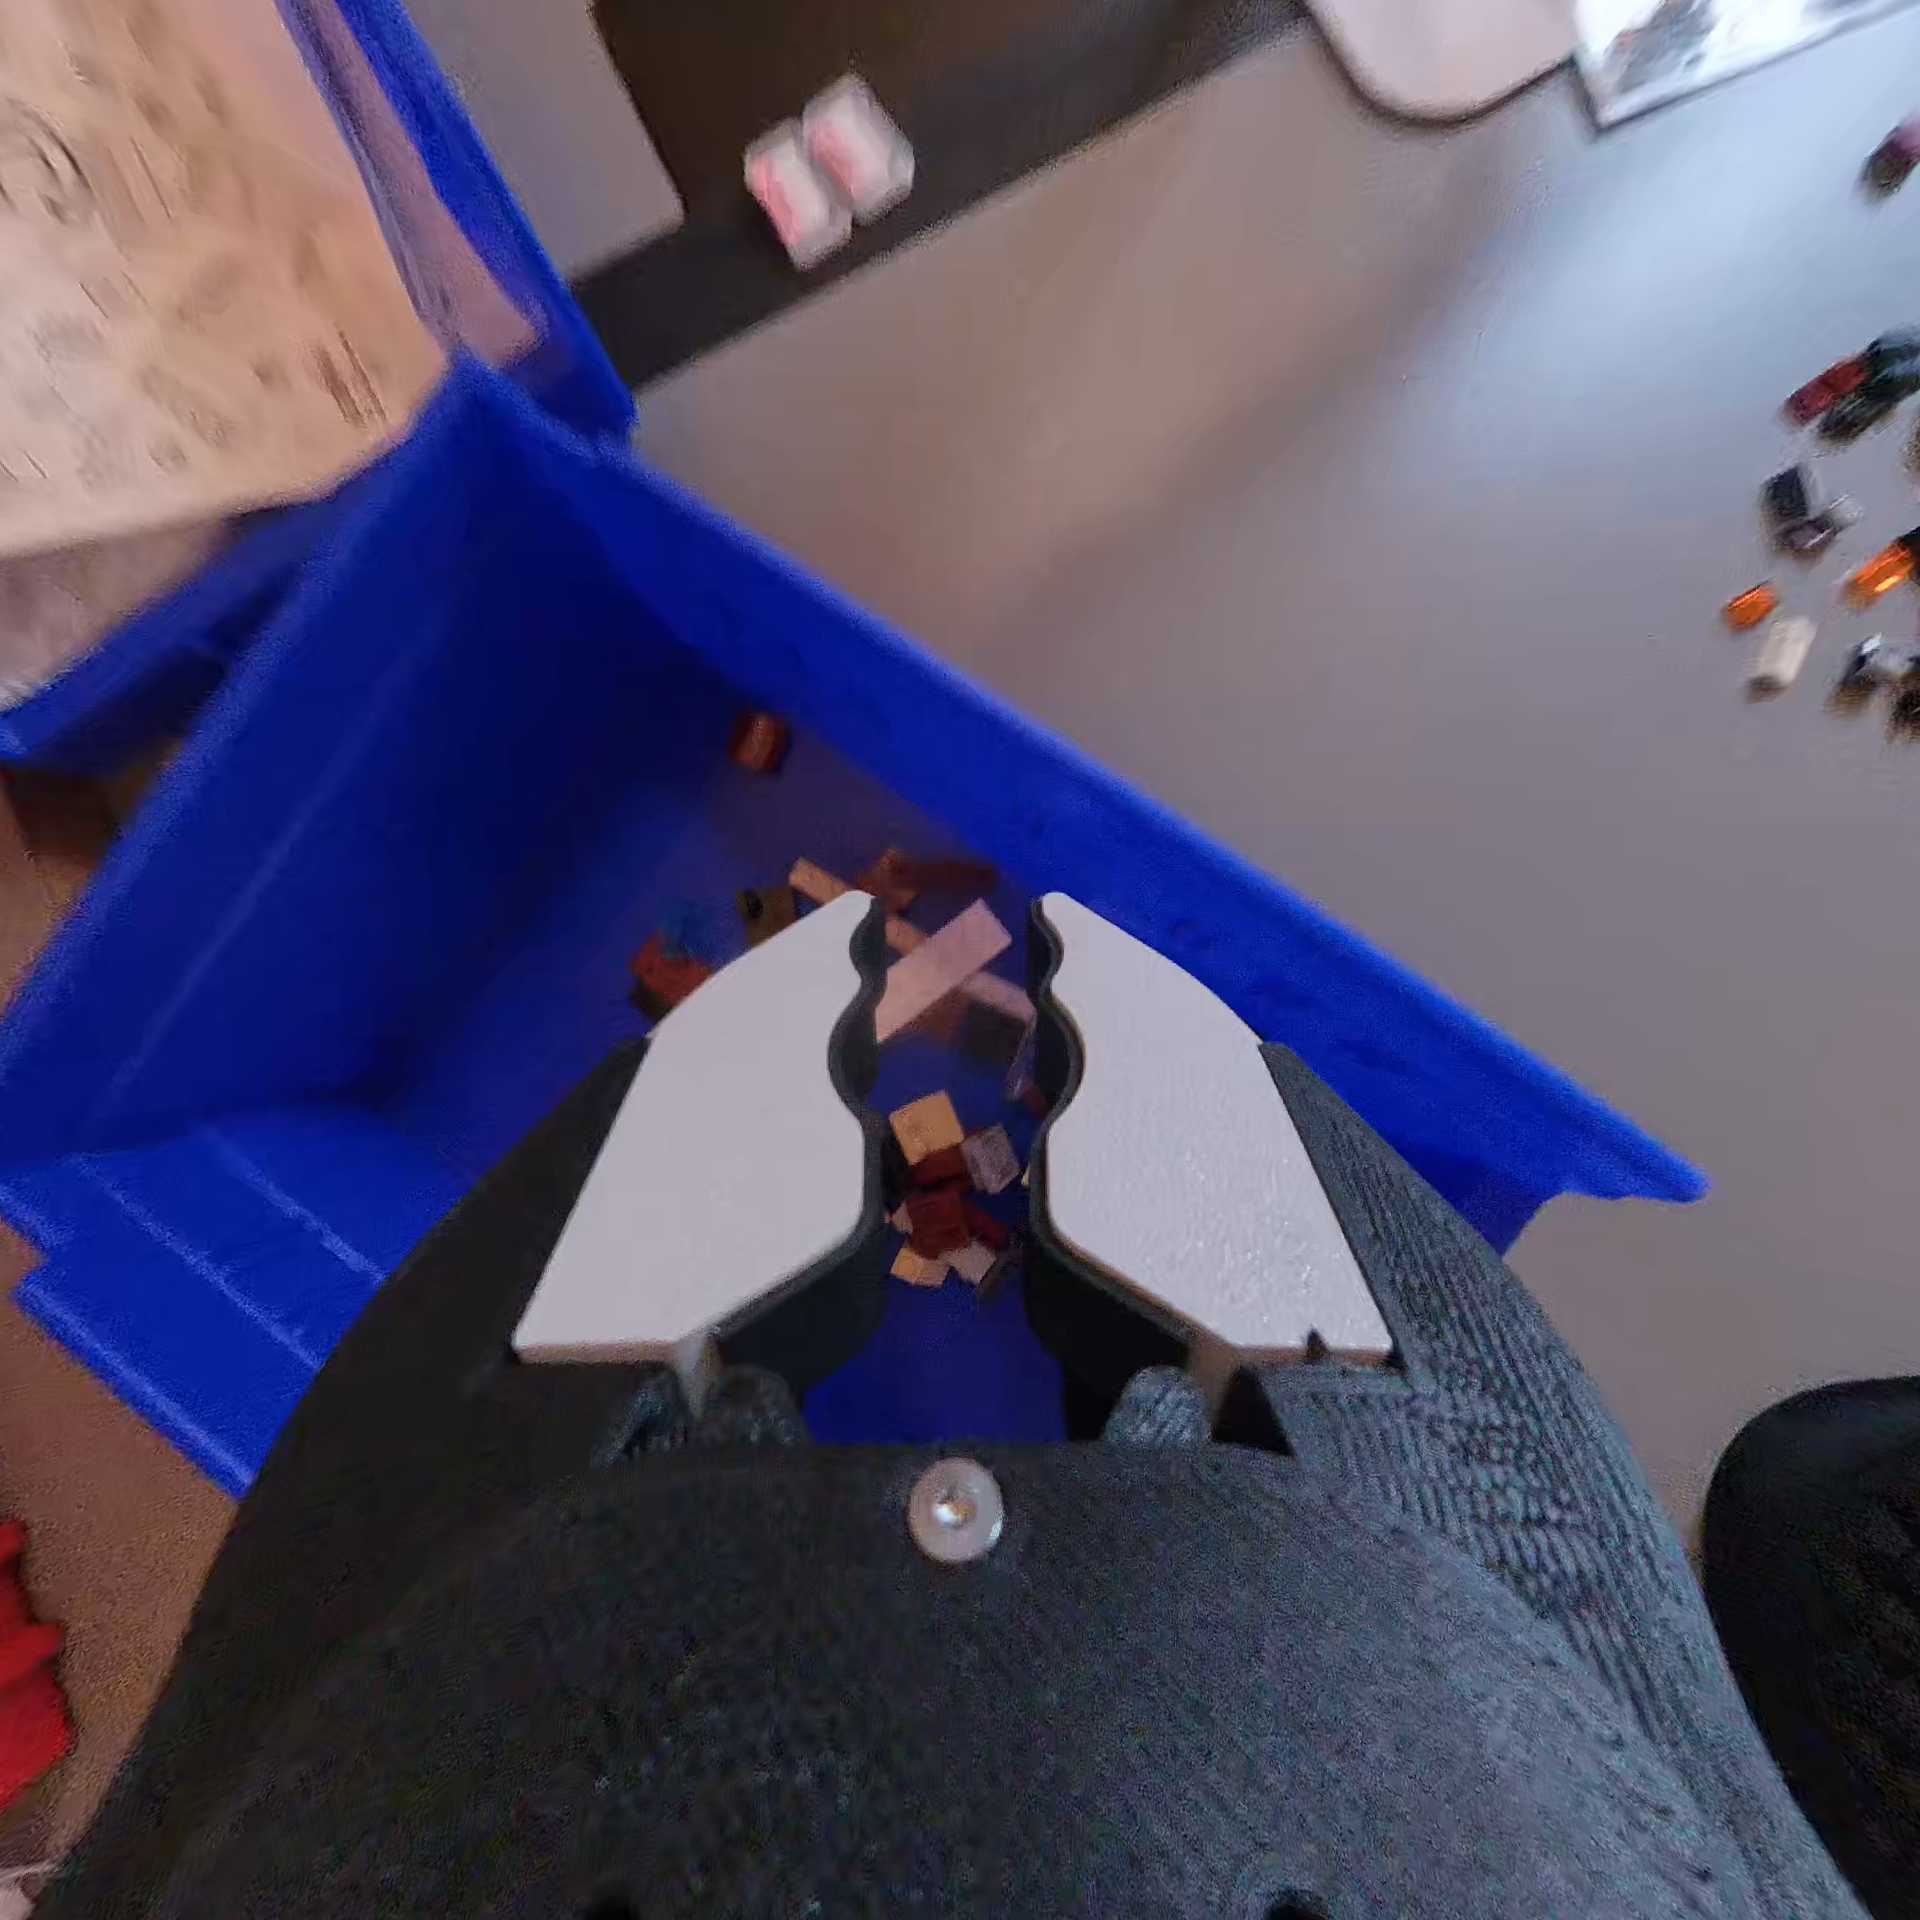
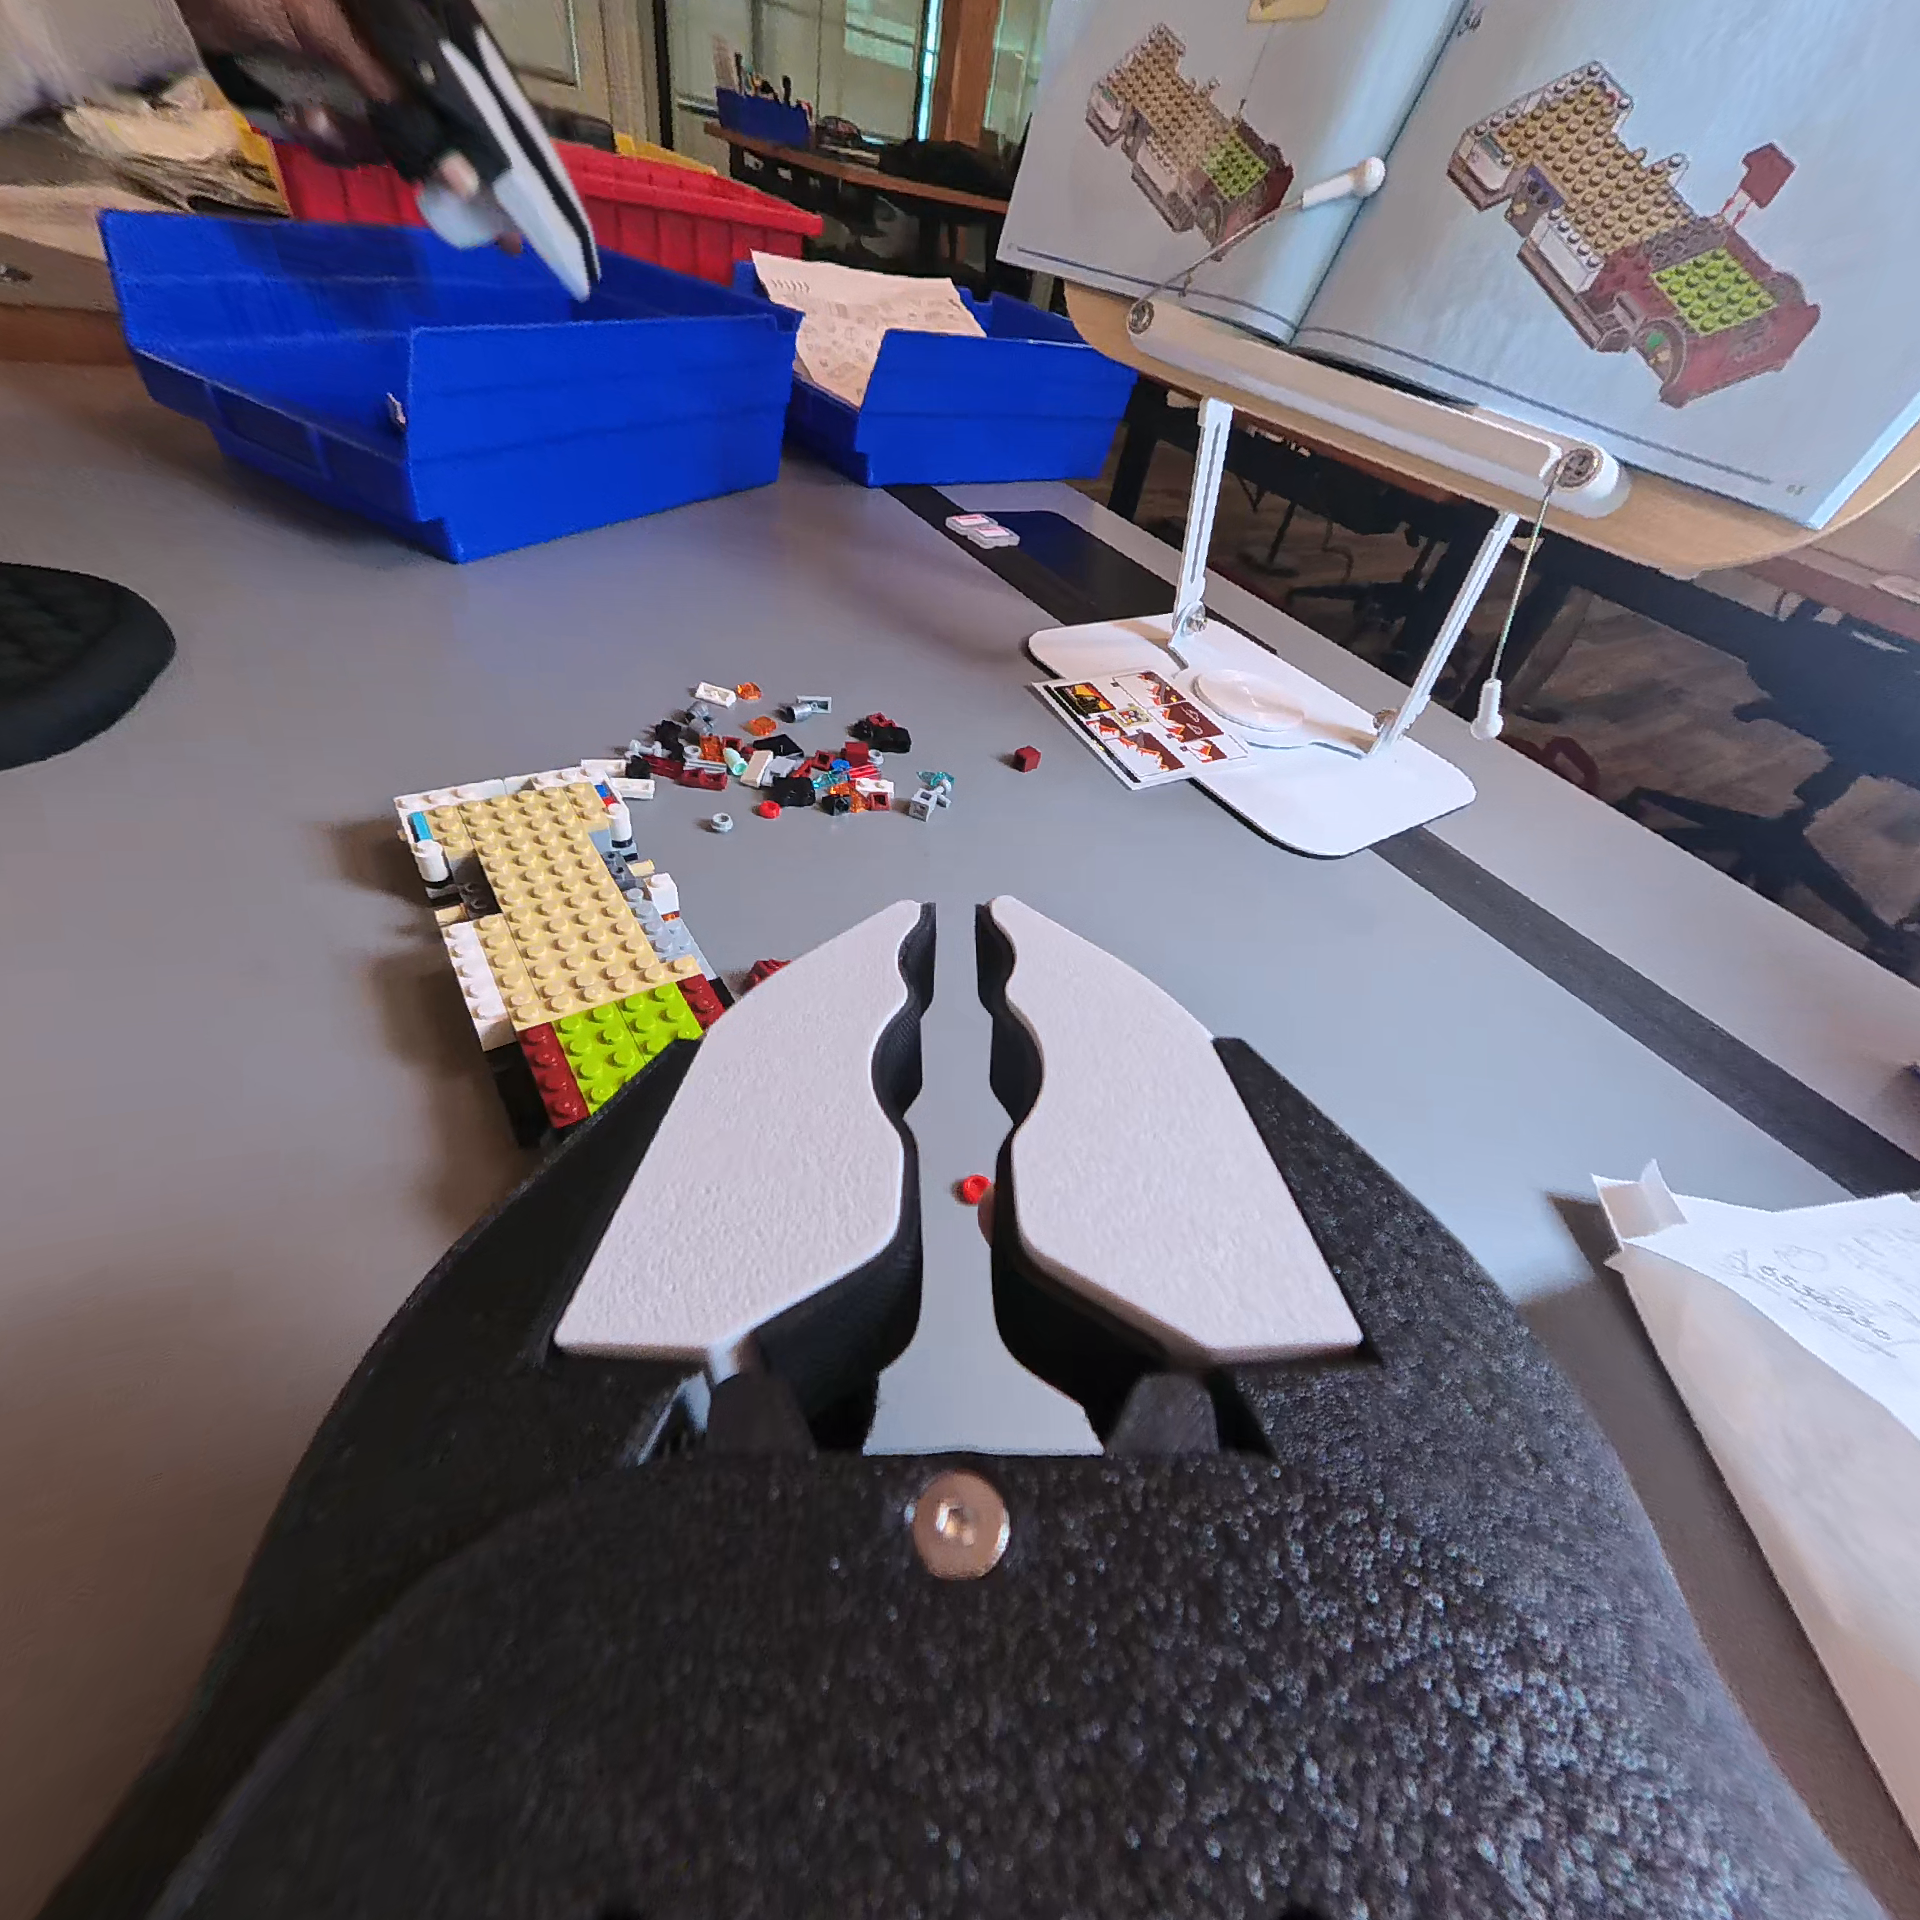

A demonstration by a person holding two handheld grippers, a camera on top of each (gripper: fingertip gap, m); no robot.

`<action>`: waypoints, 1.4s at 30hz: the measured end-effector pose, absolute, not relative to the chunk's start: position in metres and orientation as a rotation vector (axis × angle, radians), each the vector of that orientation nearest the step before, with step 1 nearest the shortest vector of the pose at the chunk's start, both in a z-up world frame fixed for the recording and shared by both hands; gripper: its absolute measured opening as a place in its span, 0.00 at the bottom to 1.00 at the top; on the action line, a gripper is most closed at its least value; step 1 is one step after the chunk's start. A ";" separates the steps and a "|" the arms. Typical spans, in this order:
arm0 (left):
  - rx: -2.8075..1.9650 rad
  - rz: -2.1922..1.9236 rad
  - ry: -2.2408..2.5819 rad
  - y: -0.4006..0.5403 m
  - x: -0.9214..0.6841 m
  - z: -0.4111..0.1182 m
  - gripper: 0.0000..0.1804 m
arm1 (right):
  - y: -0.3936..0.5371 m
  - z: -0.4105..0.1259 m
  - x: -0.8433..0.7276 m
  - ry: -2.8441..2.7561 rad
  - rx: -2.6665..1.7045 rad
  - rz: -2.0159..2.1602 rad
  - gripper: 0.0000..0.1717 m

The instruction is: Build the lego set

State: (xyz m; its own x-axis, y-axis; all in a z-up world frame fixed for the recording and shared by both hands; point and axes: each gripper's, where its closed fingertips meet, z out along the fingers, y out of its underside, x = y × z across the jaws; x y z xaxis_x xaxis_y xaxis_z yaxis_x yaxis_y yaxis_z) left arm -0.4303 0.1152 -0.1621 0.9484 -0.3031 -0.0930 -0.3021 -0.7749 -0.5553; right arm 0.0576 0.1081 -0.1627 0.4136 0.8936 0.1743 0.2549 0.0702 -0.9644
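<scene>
Over blue bin (image 1: 1091,810) rim, left gripper (image 1: 954,914) parted, bare; right gripper (image 2: 954,912) near-closed, bare, above clear table (image 2: 1299,987).

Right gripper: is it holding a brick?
No. The right gripper hovers above the grey table with a narrow bare gap between its fingers, beside the brick model.

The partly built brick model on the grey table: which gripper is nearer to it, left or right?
Right. The right gripper hovers over the table just beside the brick model, while the left gripper is far off, over the large blue bin.
</scene>
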 end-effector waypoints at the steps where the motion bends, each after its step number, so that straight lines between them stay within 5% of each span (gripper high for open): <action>1: -2.563 -0.025 0.414 0.111 -0.440 -0.180 0.13 | 0.109 -0.164 0.057 -1.086 -1.459 0.661 0.04; 6: -2.627 -0.051 0.382 0.117 -0.458 -0.227 0.10 | 0.112 -0.170 0.053 -1.081 -1.482 0.647 0.04; 22: -2.708 -0.056 0.439 0.138 -0.461 -0.258 0.04 | 0.113 -0.183 0.047 -1.110 -1.516 0.602 0.04; 34: -1.894 0.917 0.745 0.151 -0.463 -0.113 0.04 | 0.110 -0.175 0.048 -1.103 -1.476 0.606 0.03; 42: -1.438 0.205 1.077 0.088 -0.227 -0.089 0.04 | 0.084 -0.160 0.027 -1.121 -1.430 0.786 0.04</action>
